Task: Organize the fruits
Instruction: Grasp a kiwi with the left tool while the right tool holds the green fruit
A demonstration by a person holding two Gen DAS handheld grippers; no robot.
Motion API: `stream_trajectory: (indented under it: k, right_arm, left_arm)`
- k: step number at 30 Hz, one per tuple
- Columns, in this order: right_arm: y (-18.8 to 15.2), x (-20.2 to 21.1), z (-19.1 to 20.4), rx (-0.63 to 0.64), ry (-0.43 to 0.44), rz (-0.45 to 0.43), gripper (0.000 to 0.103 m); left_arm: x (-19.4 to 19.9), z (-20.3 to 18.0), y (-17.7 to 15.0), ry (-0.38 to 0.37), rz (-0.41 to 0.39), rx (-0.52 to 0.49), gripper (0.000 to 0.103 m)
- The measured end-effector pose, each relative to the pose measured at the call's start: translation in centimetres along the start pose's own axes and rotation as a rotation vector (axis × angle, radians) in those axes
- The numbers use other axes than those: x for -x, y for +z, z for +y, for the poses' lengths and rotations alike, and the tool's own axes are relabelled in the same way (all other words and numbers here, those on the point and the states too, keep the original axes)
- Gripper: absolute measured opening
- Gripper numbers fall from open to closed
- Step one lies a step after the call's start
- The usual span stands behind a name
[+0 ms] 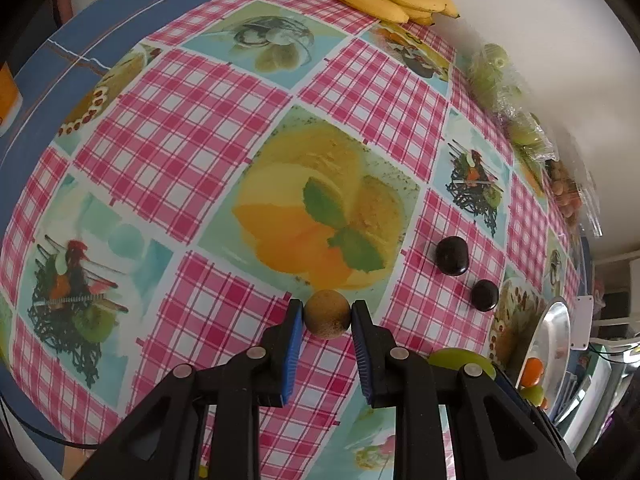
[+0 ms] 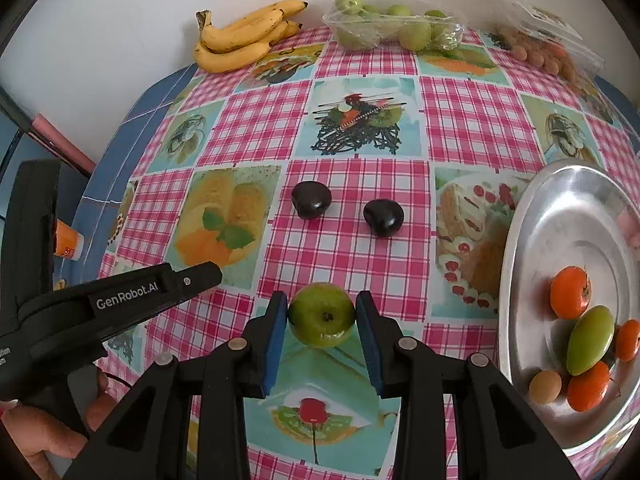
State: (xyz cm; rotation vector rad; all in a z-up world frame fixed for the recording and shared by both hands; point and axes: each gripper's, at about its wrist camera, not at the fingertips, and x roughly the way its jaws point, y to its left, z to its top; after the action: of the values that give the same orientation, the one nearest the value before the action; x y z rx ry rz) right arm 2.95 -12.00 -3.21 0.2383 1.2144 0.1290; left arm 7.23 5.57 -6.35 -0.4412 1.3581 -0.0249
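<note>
Now both tongs are pointing steeply down at the desk with the pink checked picture cloth [image 2: 472,120], and each one is holding a fruit.

The left tongs [image 1: 328,314] are pinching a small round brown fruit [image 1: 327,314]. Its blue pads are pressing on the fruit's two sides, right at the tips. The fruit is looking dull and a bit speckled, like a little ball, so it has no long side to line up.

The right tongs [image 2: 322,314] are pinching a round green fruit like a small apple [image 2: 322,316]. It is sitting between the blue pads with its little dark stem end facing the camera. Its skin is looking smooth and shiny.

The big thing for the next move is where the shiny round metal plate [image 2: 576,208] is lying. It is sitting on the right side of the desk, just beside the right tongs. So the right hand is nearer to it. The left tongs are sitting further off, on the far side of the right tongs, so I think the brown fruit is needing a longer trip across.

The plate is already holding orange fruits [image 2: 570,292], one long green fruit [image 2: 591,340] and one small brown ball [image 2: 545,387].

Two dark shiny plums [image 2: 311,200] are lying on the cloth beyond the tongs, near each other but not touching.
</note>
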Motion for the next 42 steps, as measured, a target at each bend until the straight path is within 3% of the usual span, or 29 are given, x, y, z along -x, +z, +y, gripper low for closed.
stream_trajectory:
  k: [18,28,42]
  right_arm:
    - [0.7,-0.9,0.0,-0.025,0.037,0.021,0.038]
    - [0.5,-2.5,0.6,0.015,-0.008,0.055,0.039]
    - [0.5,-0.9,0.6,0.028,0.002,0.015,0.039]
  left_arm:
    - [-0.7,-0.1,0.4,-0.016,0.024,0.028,0.026]
    - [-1.1,-0.4,0.6,-0.019,0.027,0.015,0.026]
    - [-0.1,-0.8,0.7,0.014,-0.023,-0.037,0.026]
